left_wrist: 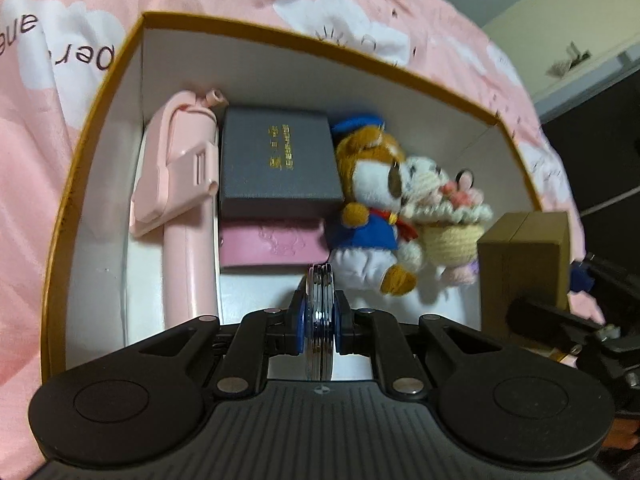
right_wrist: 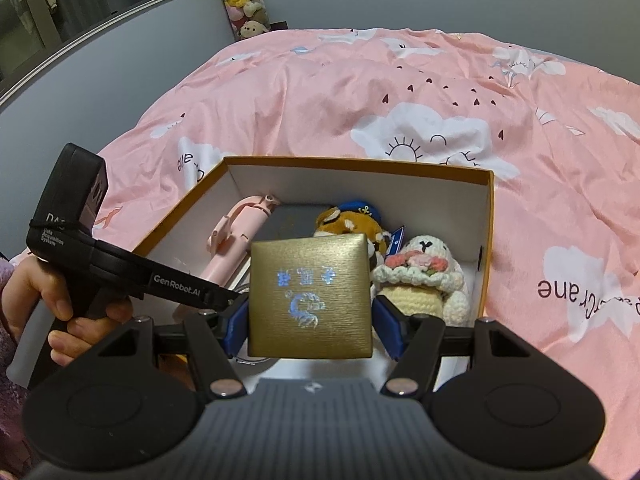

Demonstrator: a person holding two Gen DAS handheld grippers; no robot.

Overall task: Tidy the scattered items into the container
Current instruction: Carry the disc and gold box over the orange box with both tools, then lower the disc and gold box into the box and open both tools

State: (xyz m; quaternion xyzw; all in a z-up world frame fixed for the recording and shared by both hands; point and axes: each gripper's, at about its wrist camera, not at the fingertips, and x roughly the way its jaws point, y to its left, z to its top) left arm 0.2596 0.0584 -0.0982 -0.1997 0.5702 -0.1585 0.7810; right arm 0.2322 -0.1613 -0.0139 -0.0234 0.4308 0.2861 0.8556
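An open cardboard box [left_wrist: 280,76] [right_wrist: 486,216] with white inner walls sits on a pink bedspread. Inside lie a pink selfie stick [left_wrist: 180,200] [right_wrist: 236,232], a dark grey case [left_wrist: 276,160] on a pink case [left_wrist: 276,244], a brown plush dog [left_wrist: 372,200] [right_wrist: 344,220] and a crocheted bunny [left_wrist: 448,216] [right_wrist: 424,276]. My left gripper [left_wrist: 320,320] is shut on a round silver disc-shaped object [left_wrist: 320,320], held edge-on over the box floor. My right gripper [right_wrist: 310,316] is shut on a gold square box [right_wrist: 310,296] [left_wrist: 524,264], held above the box's near side.
The pink bedspread [right_wrist: 400,100] with white cloud prints surrounds the box. The left gripper's handle and the hand holding it [right_wrist: 72,264] show at left in the right wrist view. Stuffed toys [right_wrist: 242,0] hang at the far wall.
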